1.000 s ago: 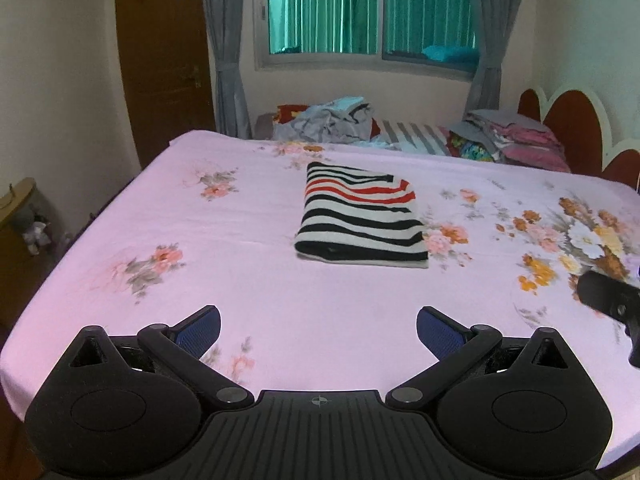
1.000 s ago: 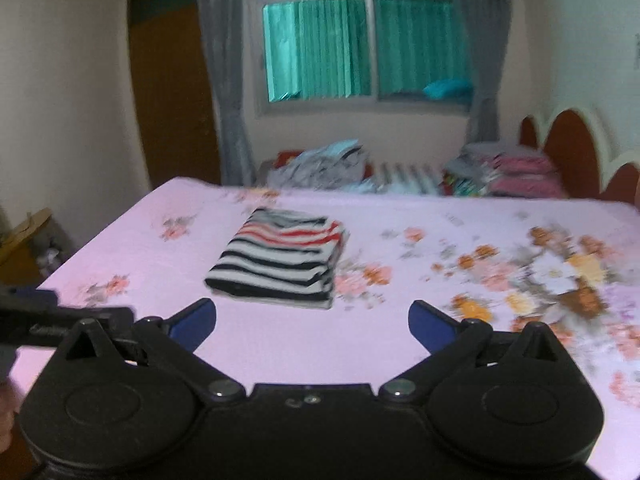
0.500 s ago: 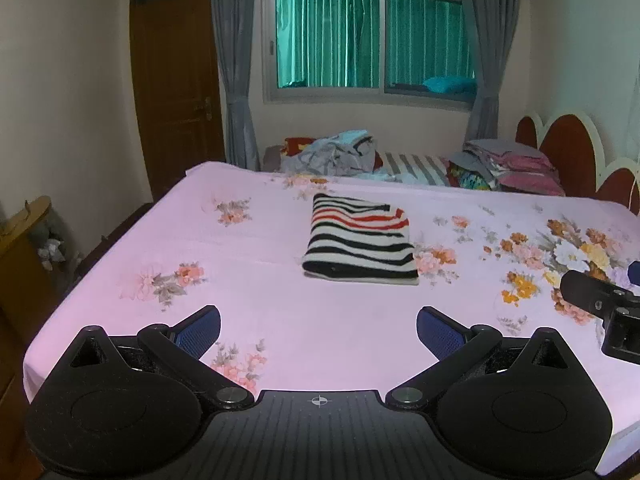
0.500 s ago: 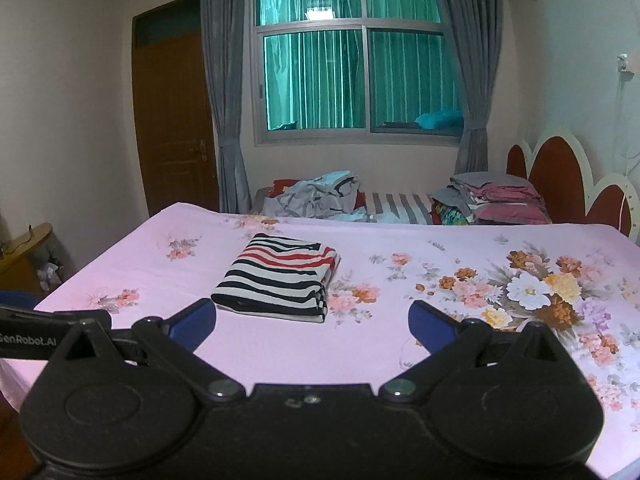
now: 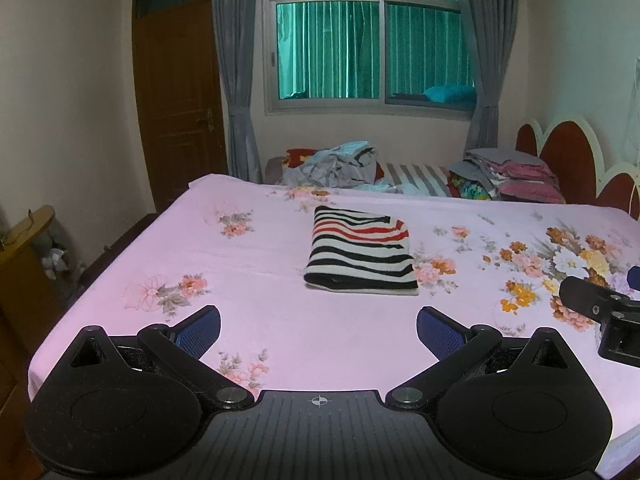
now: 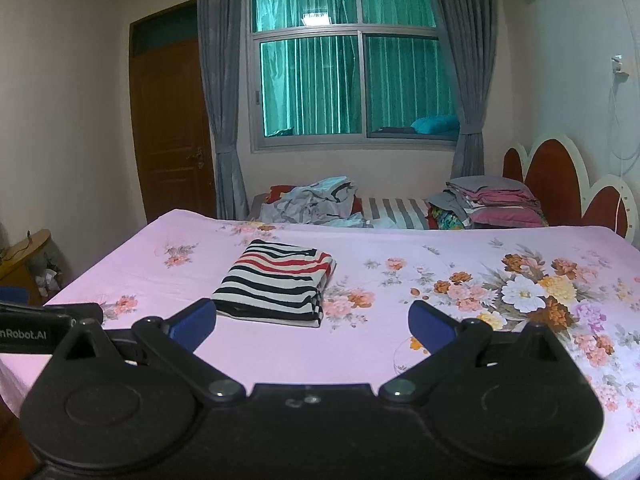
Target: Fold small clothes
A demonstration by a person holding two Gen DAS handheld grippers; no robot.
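A folded garment with black, white and red stripes [image 5: 360,252] [image 6: 276,282] lies flat in the middle of the pink floral bed [image 5: 256,272] [image 6: 400,352]. My left gripper [image 5: 318,330] hovers open near the bed's front edge, well short of the garment, nothing between its blue pads. My right gripper [image 6: 312,322] is open too, at the front edge and to the right of the left one, holding nothing. Part of the right gripper's body [image 5: 600,312] shows at the right edge of the left wrist view.
A heap of unfolded clothes [image 5: 336,164] [image 6: 312,200] and a stack of folded bedding [image 5: 512,176] [image 6: 496,202] lie beyond the bed's far edge under the window. A red headboard [image 6: 560,184] stands at right, a wooden side table [image 5: 24,240] at left.
Both grippers have pulled back and tilted up from the bed, so the garment looks smaller and farther and more of the room shows. Both stay open.
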